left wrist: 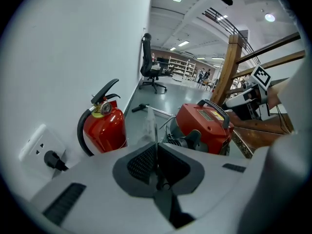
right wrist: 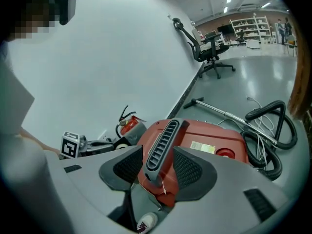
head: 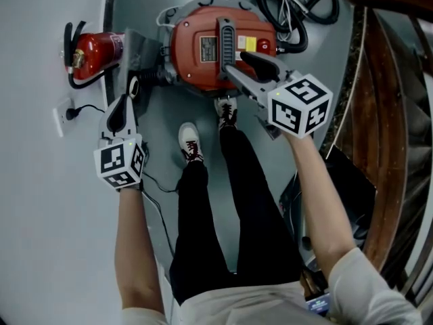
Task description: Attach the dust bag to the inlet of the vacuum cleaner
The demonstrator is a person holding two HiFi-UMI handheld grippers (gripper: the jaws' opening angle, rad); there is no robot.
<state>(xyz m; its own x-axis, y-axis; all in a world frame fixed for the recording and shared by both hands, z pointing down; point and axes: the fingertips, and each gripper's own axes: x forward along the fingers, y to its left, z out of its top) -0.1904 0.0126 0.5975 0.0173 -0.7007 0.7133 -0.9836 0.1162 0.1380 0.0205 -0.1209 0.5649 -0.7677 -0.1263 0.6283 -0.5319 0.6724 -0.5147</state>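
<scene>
Head view: one round red vacuum cleaner point(head: 210, 49), one red fire extinguisher point(head: 95, 49) left of it, one grey dust bag point(head: 141, 51) wedged between them, and one black hose point(head: 298, 9) coiled behind the vacuum.

Left gripper view: the left hand-held gripper point(left wrist: 156, 150) is pinched narrow on the bag's thin edge.

Right gripper view: the right hand-held gripper point(right wrist: 158, 167) is wide, straddling the vacuum's grey handle point(right wrist: 161, 147).

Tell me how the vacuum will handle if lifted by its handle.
The vacuum is probably heavy for its size: a bulky red motor housing. Its ribbed handle looks stiff and grippy; it sits between the right gripper's open jaws. Lifted there, it may tilt, and the hose beside it could drag if attached.
</scene>
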